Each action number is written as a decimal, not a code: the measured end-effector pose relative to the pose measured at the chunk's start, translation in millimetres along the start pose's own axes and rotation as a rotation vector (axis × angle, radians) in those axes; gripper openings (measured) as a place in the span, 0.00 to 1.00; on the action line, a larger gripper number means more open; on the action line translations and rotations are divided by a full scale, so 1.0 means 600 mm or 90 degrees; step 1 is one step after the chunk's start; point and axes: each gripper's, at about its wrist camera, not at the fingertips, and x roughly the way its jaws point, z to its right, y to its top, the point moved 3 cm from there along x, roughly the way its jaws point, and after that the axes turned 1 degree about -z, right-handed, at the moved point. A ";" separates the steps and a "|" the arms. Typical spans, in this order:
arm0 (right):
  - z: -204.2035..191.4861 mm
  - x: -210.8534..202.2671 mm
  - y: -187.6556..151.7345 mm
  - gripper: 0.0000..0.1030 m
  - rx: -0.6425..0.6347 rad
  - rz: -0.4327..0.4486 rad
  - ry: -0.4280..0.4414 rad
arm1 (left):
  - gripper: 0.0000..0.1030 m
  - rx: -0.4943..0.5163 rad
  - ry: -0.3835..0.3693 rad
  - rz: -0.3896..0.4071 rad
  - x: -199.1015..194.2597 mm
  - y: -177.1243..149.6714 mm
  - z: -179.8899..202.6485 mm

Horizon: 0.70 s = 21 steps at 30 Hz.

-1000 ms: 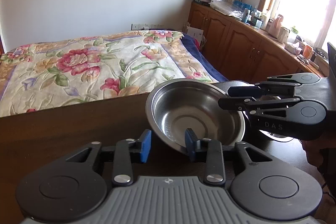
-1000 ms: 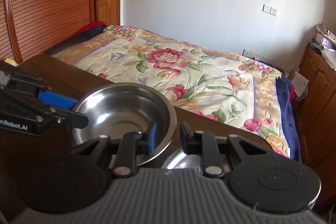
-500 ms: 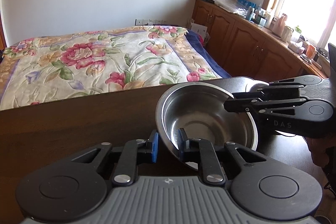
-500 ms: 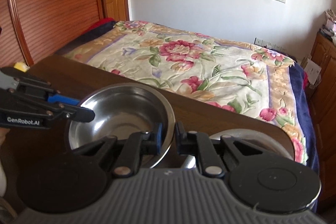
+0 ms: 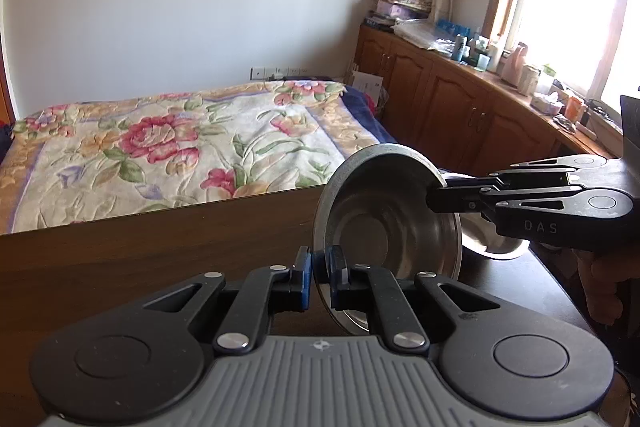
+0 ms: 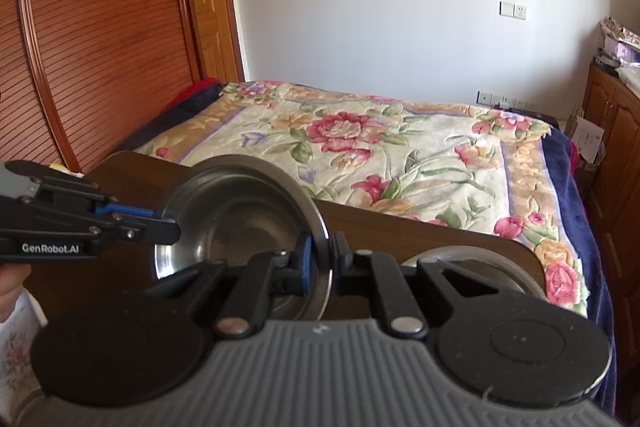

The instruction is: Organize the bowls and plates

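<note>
Bowl (image 5: 384,227), frame centre — polished steel, mirror-bright. Table (image 5: 140,251) at lower left — dark, smooth, low-sheen wood. Left gripper (image 5: 319,277) — matt black plastic; ribbed grey housing along the bottom edge.

Beyond our dark wooden tabletop (image 5: 160,247) we see a bed under a floral blanket (image 5: 160,143), wooden cabinets (image 5: 452,107) cluttered beneath the bright window (image 5: 580,7), and a slatted wardrobe door (image 6: 100,47).

Black claws (image 5: 319,277), blue pads (image 5: 306,277)
</note>
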 end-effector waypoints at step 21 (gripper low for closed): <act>-0.019 -0.118 -0.026 0.11 -0.003 0.039 -0.027 | 0.09 0.048 -0.027 0.046 -0.115 -0.023 0.078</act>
